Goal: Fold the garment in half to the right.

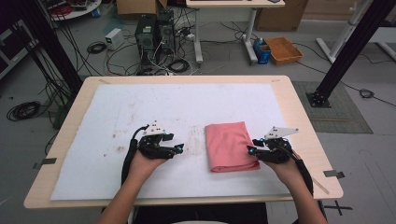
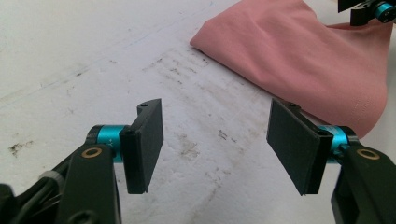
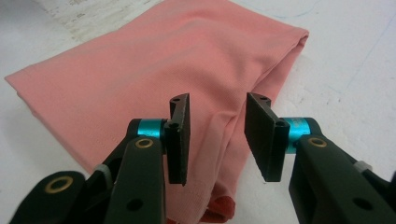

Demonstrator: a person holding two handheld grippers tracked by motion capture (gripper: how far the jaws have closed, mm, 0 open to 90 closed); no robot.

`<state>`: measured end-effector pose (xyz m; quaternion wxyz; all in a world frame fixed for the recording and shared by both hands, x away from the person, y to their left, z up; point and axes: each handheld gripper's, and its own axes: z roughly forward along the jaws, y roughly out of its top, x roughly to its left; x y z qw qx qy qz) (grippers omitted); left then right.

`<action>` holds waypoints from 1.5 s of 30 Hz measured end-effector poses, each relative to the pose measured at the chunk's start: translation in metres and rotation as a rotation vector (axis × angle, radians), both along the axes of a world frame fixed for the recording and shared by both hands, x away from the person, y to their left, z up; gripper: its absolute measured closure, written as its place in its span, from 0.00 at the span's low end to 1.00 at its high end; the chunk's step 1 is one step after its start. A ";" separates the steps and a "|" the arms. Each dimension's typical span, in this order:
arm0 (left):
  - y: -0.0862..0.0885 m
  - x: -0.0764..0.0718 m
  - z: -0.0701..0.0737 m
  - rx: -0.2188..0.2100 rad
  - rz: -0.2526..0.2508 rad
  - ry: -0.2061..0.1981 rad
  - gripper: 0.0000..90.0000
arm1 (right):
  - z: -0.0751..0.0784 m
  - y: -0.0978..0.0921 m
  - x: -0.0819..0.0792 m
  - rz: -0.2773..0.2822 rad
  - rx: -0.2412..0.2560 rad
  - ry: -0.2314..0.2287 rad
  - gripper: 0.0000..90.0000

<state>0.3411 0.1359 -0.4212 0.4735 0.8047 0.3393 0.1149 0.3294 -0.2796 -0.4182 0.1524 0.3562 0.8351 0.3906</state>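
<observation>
A folded pink cloth (image 1: 229, 145) lies on the white mat (image 1: 140, 107), a little right of the table's middle. My left gripper (image 1: 179, 148) rests on the mat to the cloth's left, open, with bare mat between its jaws; in the left gripper view (image 2: 215, 147) the cloth (image 2: 299, 60) lies ahead to the right. My right gripper (image 1: 251, 148) sits at the cloth's right edge, open, its jaws hovering over the fold. In the right gripper view (image 3: 217, 135) the cloth (image 3: 154, 70) spreads beneath and beyond the jaws, and nothing is pinched.
The mat covers most of the wooden table (image 1: 299, 116) and carries dirty smudges (image 1: 126, 149). On the floor behind the table are computer towers (image 1: 154, 32), cables and an orange bin (image 1: 283, 50). Black frame posts (image 1: 345, 51) stand at both sides.
</observation>
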 end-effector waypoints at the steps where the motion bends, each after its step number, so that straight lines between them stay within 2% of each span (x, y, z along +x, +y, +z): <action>1: 0.000 0.000 0.000 0.001 0.002 0.001 0.40 | -0.001 0.000 -0.001 -0.006 0.000 0.008 0.68; 7: 0.001 0.001 -0.006 0.017 0.010 0.011 0.40 | -0.008 -0.002 -0.002 -0.015 0.006 0.023 0.69; 10: 0.001 0.001 -0.007 0.031 0.005 0.009 0.40 | -0.009 -0.002 -0.005 -0.008 0.002 0.021 0.77; 14: 0.001 0.000 -0.007 0.024 0.004 0.004 0.40 | -0.014 -0.002 -0.008 0.008 -0.007 0.036 0.91; 16: 0.001 0.000 -0.006 0.015 0.011 -0.002 0.40 | -0.018 -0.002 -0.010 0.007 -0.006 0.045 0.94; 18: 0.002 0.000 -0.006 0.009 0.015 -0.011 0.40 | -0.019 -0.002 -0.012 0.003 0.003 0.042 0.95; 25: 0.004 0.000 -0.006 -0.001 0.014 -0.010 0.40 | -0.004 -0.008 -0.030 -0.024 0.040 -0.011 0.96; 31: 0.004 -0.001 -0.005 -0.001 0.010 -0.009 0.40 | -0.009 -0.021 -0.037 -0.084 0.072 0.000 0.96; 34: 0.003 -0.001 -0.006 0.001 0.008 -0.004 0.40 | -0.018 -0.026 -0.037 -0.112 0.087 0.014 0.96; 37: 0.002 0.000 -0.007 0.006 0.005 0.002 0.40 | -0.023 -0.028 -0.036 -0.114 0.070 0.019 0.95; 38: 0.002 0.000 -0.007 0.006 0.003 0.004 0.40 | -0.021 -0.028 -0.036 -0.112 0.072 0.020 0.93; 41: 0.002 0.000 -0.007 -0.004 0.005 0.001 0.40 | -0.008 -0.028 -0.036 -0.113 0.089 -0.017 0.84; 45: 0.005 0.000 -0.002 -0.012 0.008 -0.017 0.38 | 0.013 -0.028 -0.034 -0.127 0.136 -0.087 0.63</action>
